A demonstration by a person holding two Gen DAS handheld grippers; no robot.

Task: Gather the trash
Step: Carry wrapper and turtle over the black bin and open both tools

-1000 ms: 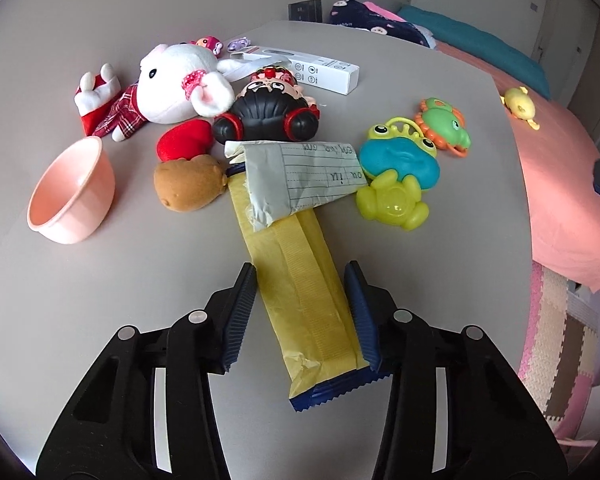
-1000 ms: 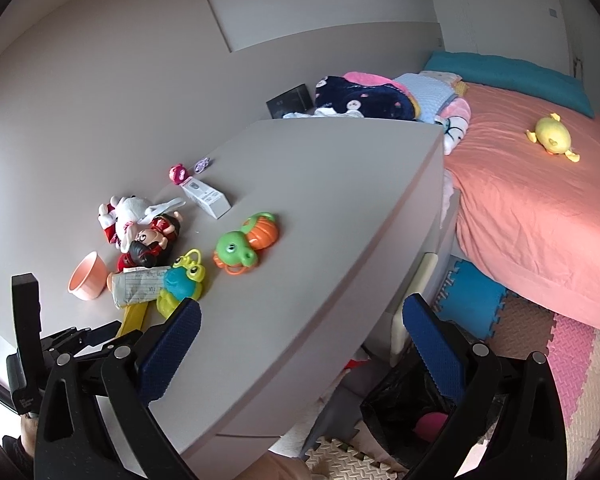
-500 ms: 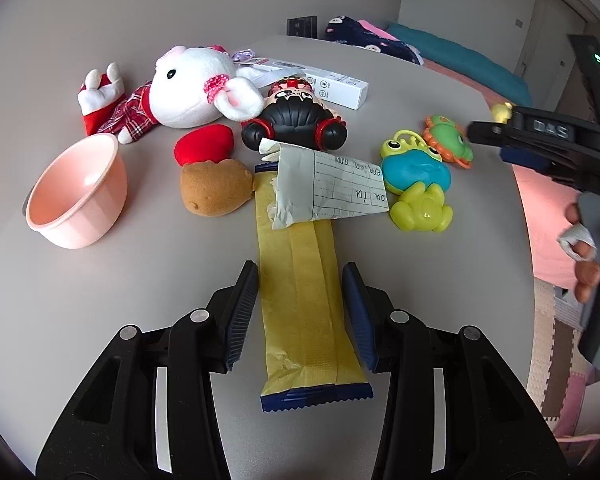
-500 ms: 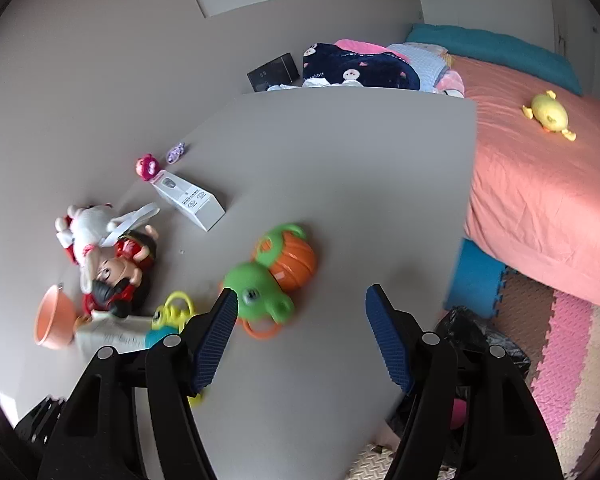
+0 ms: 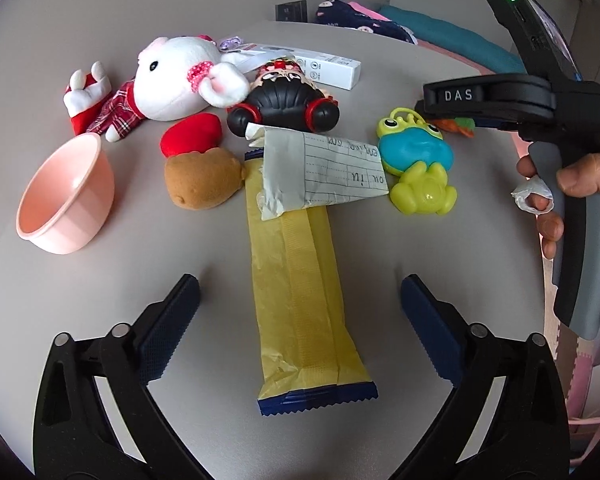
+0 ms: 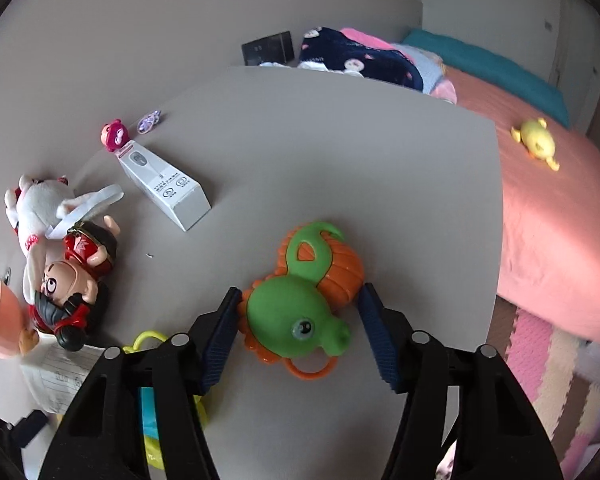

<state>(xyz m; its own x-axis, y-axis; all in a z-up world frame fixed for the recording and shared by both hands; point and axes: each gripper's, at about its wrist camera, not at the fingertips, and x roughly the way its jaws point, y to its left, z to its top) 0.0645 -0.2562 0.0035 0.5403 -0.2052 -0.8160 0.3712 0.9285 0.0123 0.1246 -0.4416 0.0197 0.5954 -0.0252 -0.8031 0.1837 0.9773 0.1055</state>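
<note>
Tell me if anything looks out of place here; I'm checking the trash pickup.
Yes. The right tongs bracket the green and orange plastic turtle toy, which is no trash. The long yellow snack wrapper and the crumpled lined paper on it lie untouched between the open left tongs.

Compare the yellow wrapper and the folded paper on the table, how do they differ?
The yellow wrapper is long and narrow with blue crimped ends; the folded paper is shorter, white and lined, with handwriting. The wrapper lies lengthwise toward the left wrist camera, between the open left gripper fingers; the paper lies across the wrapper's far end, on top of it. The wrapper looks smooth, the paper creased. Both lie flat among toys.
</note>
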